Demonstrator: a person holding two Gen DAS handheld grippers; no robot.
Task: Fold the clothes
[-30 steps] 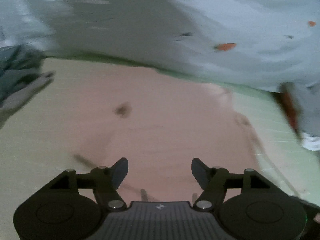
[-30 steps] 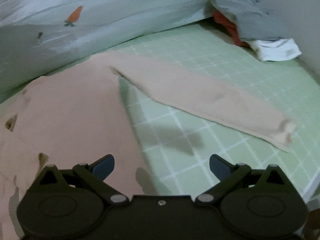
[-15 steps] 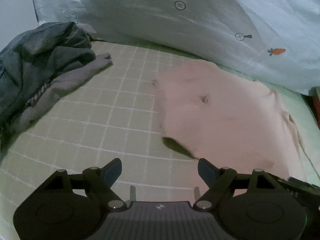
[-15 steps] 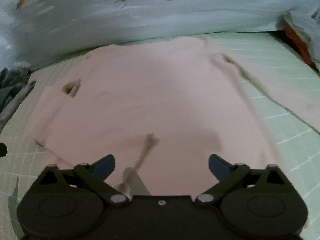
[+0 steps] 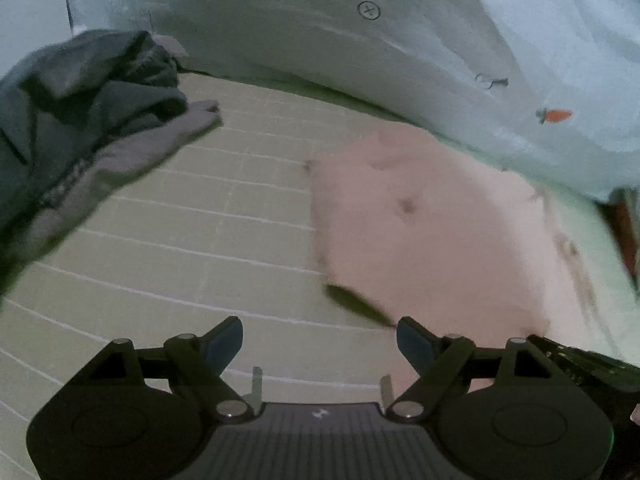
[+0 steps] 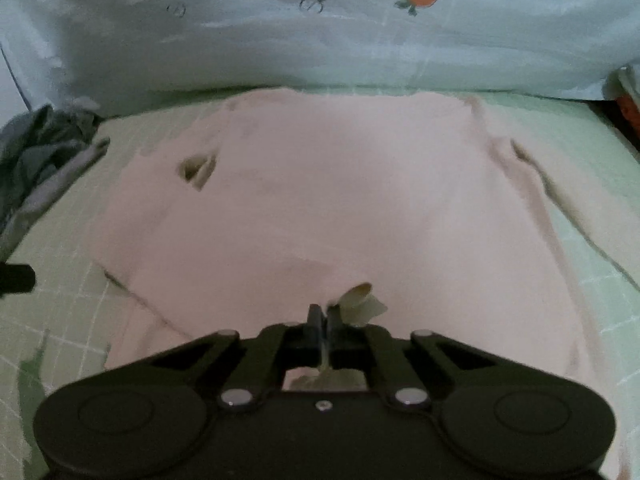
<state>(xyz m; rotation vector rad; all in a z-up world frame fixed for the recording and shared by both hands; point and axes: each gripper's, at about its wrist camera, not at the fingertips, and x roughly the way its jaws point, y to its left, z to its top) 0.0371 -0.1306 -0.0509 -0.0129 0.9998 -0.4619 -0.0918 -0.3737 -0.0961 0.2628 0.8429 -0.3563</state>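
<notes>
Your right gripper (image 6: 323, 322), open half a second ago, has now closed on the near edge of the pink top (image 6: 320, 200), spread on the green mat (image 6: 580, 128). Your left gripper (image 5: 320, 340) stays open beside it, so folding can begin.

Green grid-patterned bed sheet (image 6: 560, 128) under pink shirt (image 6: 340, 200), grey clothes heap (image 5: 80, 120), carrot-print duvet (image 6: 320, 40).

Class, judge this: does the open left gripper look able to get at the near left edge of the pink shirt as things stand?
Probably yes. The left gripper is open, and only bare checked sheet lies between it and the pink shirt edge just ahead to its right.
</notes>
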